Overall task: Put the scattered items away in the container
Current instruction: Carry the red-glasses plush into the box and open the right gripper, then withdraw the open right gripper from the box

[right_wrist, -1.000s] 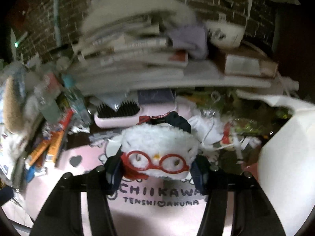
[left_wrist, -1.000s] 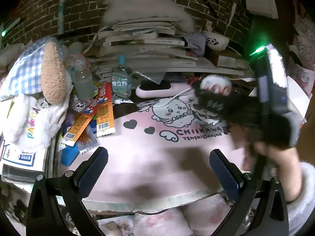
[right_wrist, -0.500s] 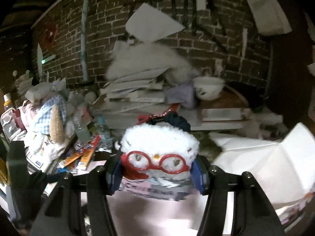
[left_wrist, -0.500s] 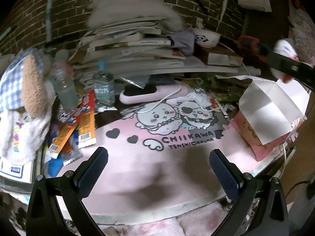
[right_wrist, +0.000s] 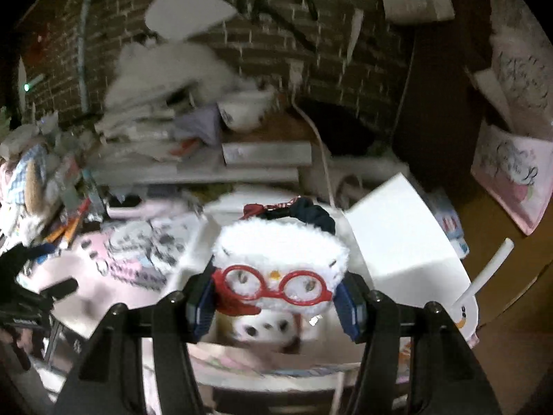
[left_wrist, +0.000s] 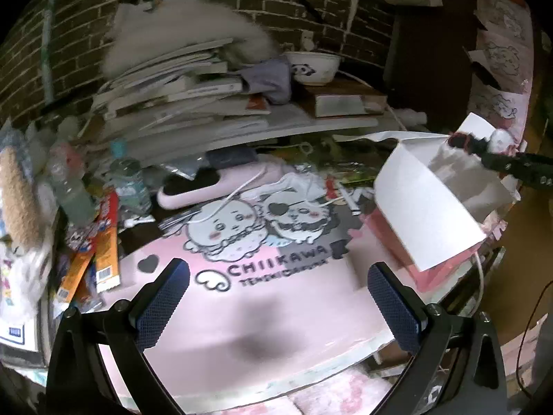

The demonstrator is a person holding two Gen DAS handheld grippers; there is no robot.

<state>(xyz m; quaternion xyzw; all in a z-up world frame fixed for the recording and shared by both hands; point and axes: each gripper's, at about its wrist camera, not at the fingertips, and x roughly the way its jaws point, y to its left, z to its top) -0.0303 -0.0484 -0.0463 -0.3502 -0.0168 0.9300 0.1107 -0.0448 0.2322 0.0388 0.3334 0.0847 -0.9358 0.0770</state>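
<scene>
Right gripper is seen clamped on a plush, a white fluffy toy with red glasses, pressed between both pads with a dark scrunchie-like band behind its head. The plush is held directly above the box, a pink-sided container with white flaps standing open, so the drop lies straight down from the jaws. The plush's long axis runs side to side across the pads, about level. Below the plush, inside the box, a pale shape with dark spots is visible; it may be another soft toy, though blur makes this uncertain.

From the left wrist view, the box is seen at the right edge of the pink mat, with the right gripper and the plush over its far flap. The left gripper is held with jaws wide apart and nothing between them, over the near part of the mat, left of the box. The right hand is judged the nearer to the box. Snack packets lie at the mat's left edge, well apart from the box.
</scene>
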